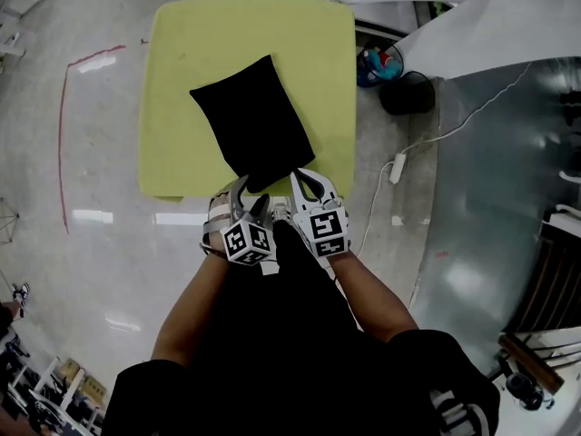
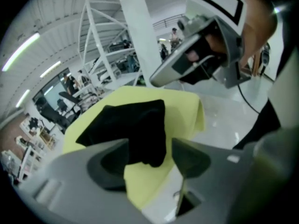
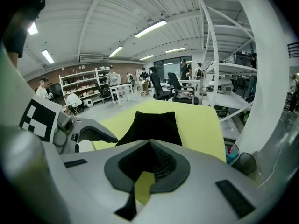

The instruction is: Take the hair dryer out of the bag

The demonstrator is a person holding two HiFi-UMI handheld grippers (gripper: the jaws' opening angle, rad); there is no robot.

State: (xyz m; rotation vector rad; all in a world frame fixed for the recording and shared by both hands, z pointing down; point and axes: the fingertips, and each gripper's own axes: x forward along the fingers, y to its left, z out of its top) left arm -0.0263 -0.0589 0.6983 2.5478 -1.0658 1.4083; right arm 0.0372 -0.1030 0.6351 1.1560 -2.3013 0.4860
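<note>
A black fabric bag [image 1: 252, 125] lies at a slant on the yellow-green table [image 1: 182, 62], its near end close to the table's front edge. No hair dryer shows in any view. My left gripper [image 1: 241, 196] hovers at the bag's near end, jaws open, nothing between them; past its jaws I see the bag [image 2: 135, 125]. Beside it on the right, my right gripper [image 1: 309, 182] is shut and empty, just short of the bag [image 3: 156, 125]. The left gripper view catches the right gripper [image 2: 161, 78] above the table [image 2: 187, 106].
On the floor to the table's right are a black bin [image 1: 406, 94], a blue basket [image 1: 379, 64] and a white power strip [image 1: 397, 168] with its cable. A red tape line [image 1: 64, 134] marks the floor on the left. White frames and shelves stand behind.
</note>
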